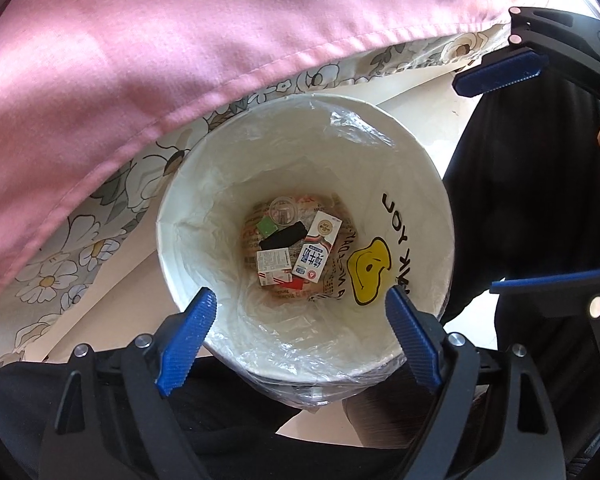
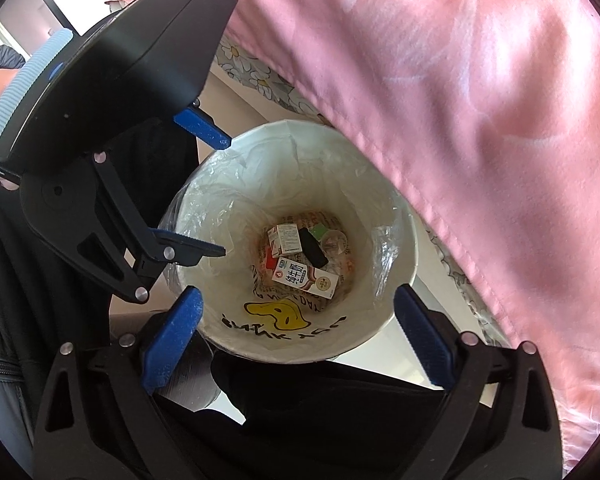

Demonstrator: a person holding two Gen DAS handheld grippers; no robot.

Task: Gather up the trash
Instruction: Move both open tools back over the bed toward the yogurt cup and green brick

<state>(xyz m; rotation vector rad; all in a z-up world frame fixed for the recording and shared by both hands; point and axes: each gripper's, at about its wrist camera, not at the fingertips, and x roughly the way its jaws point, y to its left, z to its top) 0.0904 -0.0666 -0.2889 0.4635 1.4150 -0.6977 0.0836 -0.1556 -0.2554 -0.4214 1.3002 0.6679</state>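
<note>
The trash sits at the bottom of the bin, straight below both my tongs: a milk carton, a smaller box, a black strip, a green scrap and a clear lid, all lying on the liner bag with its yellow print. The milk carton's long axis runs near-to-far in my left view and tilts slightly right at the far end.

My left tongs hang released over the bin's near rim, nothing between the 2 fingers. My right tongs are also released and empty, over the rim on the printed side. Both look about equally near, so I judge neither has the advantage for the coming move.

Room is tight on the far side: the pink sheet and floral cover of the bed overhang right beside the bin. The pale floor to the right is partly open.
</note>
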